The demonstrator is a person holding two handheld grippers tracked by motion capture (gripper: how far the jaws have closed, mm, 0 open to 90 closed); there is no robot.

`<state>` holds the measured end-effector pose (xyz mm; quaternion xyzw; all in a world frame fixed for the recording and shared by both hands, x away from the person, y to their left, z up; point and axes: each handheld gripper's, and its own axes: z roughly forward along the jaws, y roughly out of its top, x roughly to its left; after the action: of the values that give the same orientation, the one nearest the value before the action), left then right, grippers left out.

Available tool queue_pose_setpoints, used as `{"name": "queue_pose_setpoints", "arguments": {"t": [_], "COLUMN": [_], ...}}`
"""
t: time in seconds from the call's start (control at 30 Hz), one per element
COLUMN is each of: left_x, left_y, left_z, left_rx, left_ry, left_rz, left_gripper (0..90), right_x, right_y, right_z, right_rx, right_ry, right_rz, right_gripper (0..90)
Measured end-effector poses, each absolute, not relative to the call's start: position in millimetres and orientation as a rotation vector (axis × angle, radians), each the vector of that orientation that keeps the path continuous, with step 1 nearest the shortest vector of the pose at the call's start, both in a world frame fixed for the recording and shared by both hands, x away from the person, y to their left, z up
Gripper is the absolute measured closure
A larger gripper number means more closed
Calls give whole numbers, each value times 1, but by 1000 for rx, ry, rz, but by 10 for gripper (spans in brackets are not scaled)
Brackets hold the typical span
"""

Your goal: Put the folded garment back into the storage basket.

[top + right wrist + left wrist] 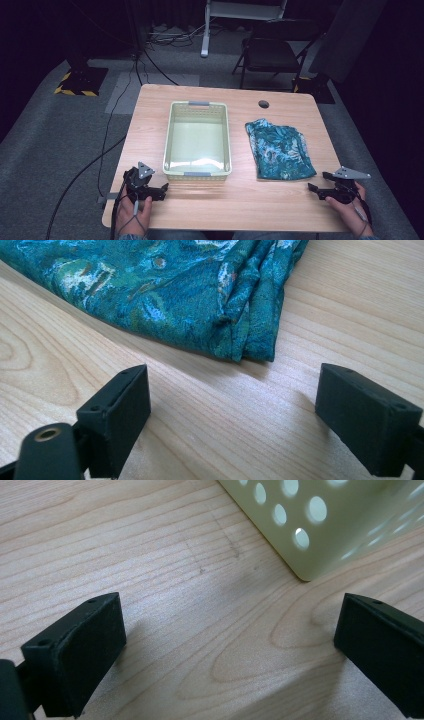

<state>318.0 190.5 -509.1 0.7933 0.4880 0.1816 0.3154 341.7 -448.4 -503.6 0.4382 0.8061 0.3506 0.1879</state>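
A folded teal patterned cloth lies on the right half of the wooden table. A pale yellow perforated basket stands beside it in the middle, with nothing inside. My left gripper rests low near the table's front left edge, just off the basket's near left corner; its jaws stand wide apart over bare wood. My right gripper sits at the front right, open, a short way from the cloth's near corner. Nothing is between either pair of jaws.
A folding chair and a white stand are on the floor beyond the table's far edge. Cables run over the grey carpet at the left. A small round hole marks the table's far right.
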Motion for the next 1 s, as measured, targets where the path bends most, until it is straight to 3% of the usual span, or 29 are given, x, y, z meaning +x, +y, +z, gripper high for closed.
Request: {"name": "queue_pose_setpoints", "arguments": {"t": [1.0], "left_x": [318], "left_y": [191], "left_z": [-509], "left_rx": [2090], "left_ry": [1286], "left_rz": [479], "left_gripper": [3], "right_x": [342], "right_y": [-448], "right_z": [-503], "right_rx": [1241], "right_ry": [2265], "right_rz": [983], "right_gripper": [142]}}
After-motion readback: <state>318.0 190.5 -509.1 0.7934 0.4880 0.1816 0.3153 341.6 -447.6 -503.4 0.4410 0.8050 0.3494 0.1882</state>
